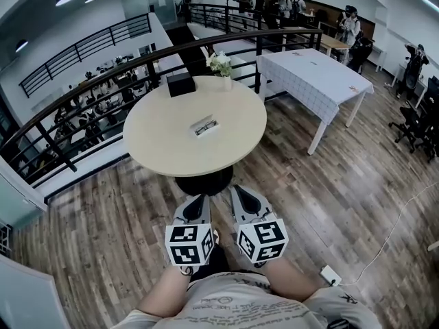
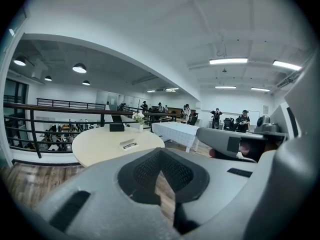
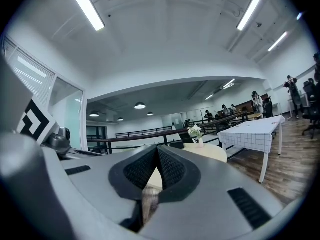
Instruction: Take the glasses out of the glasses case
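Observation:
A small white glasses case (image 1: 204, 126) lies open near the middle of the round beige table (image 1: 158, 139), with something dark inside that looks like the glasses. In the left gripper view the glasses case (image 2: 128, 144) is far ahead on the table. Both grippers are held close to the person's body, well short of the table. My left gripper (image 1: 200, 201) is shut and holds nothing; its jaws meet tip to tip (image 2: 161, 153). My right gripper (image 1: 238, 192) is shut and empty too (image 3: 157, 152).
A black box (image 1: 181, 83) and a vase of white flowers (image 1: 221, 64) stand at the table's far edge. A black railing (image 1: 82, 88) runs behind it. A white-clothed table (image 1: 317, 77) is at the right. A cable and adapter (image 1: 330, 275) lie on the wood floor.

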